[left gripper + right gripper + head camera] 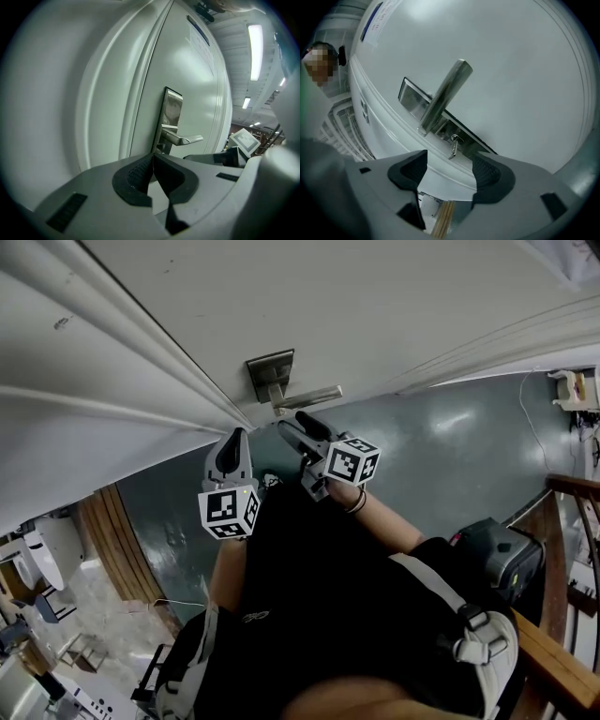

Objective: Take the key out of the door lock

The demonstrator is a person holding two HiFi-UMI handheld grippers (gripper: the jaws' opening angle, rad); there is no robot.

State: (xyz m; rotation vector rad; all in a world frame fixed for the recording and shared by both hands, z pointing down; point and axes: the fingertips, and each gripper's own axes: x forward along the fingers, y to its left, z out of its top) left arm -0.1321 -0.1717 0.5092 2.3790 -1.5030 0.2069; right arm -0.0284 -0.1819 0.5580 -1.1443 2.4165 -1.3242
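A small silver key [453, 146] sticks out of the lock in the steel plate [412, 96], just under the lever handle [446, 93] of the white door [375, 306]. My right gripper [449, 161] is open wide; the key lies just ahead of its pads and touches neither. In the head view the right gripper [292, 427] points at the lever handle [311, 396] from below. My left gripper [151, 164] is shut with nothing in it. It hangs a little left of the lock plate [172, 110], and in the head view this left gripper [232, 444] sits by the door edge.
The door frame's mouldings [103, 371] run along the left. Below lies dark green floor [450, 446], with a black case [497, 554] and a wooden rail [562, 652] at the right. The person's black shirt [309, 596] fills the lower middle.
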